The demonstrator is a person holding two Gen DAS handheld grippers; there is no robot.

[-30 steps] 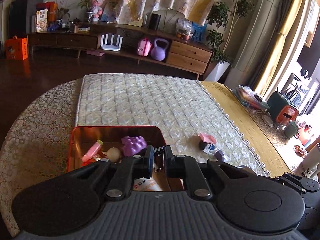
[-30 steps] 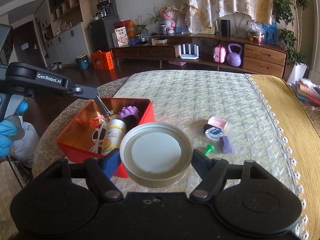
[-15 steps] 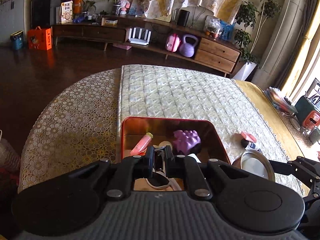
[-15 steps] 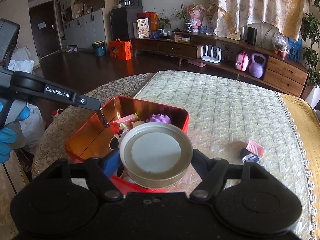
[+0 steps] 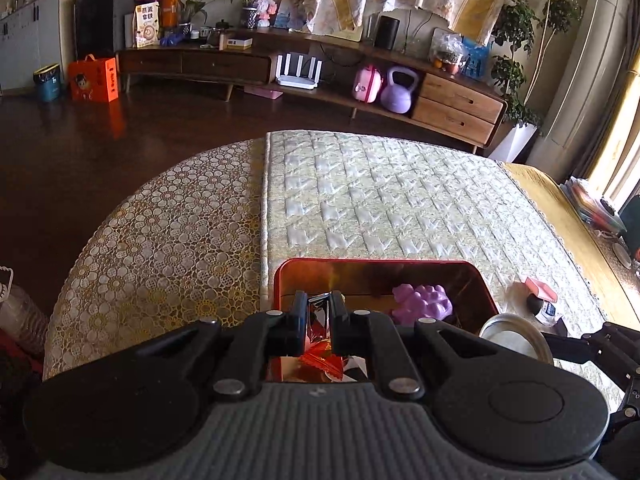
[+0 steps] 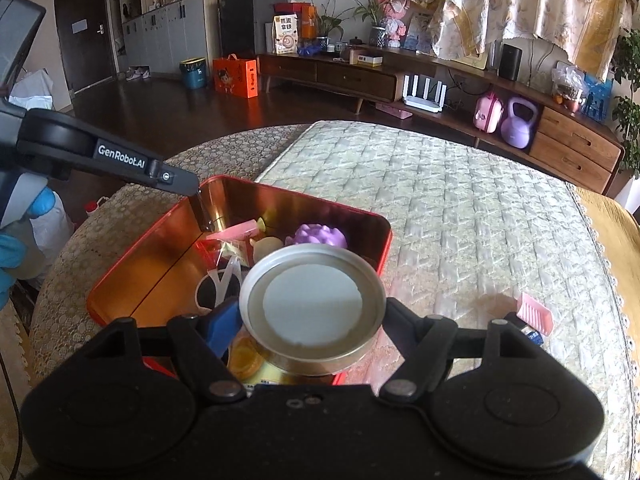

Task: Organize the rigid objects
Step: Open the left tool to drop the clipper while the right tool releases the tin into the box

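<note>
Near corner of the red tin behind the round lid; contents partly hidden.

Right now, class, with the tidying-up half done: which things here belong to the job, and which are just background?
Part of the job:
- red metal tin
- round silver lid, held by the right gripper
- purple bumpy toy
- pink ridged piece on the table

Just lying about:
- purple kettlebell
- orange gift box
- white router

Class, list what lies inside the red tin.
Inside the red tin: purple toy, pink tube, white scissors, orange packet. The round lid hides the near corner.
</note>
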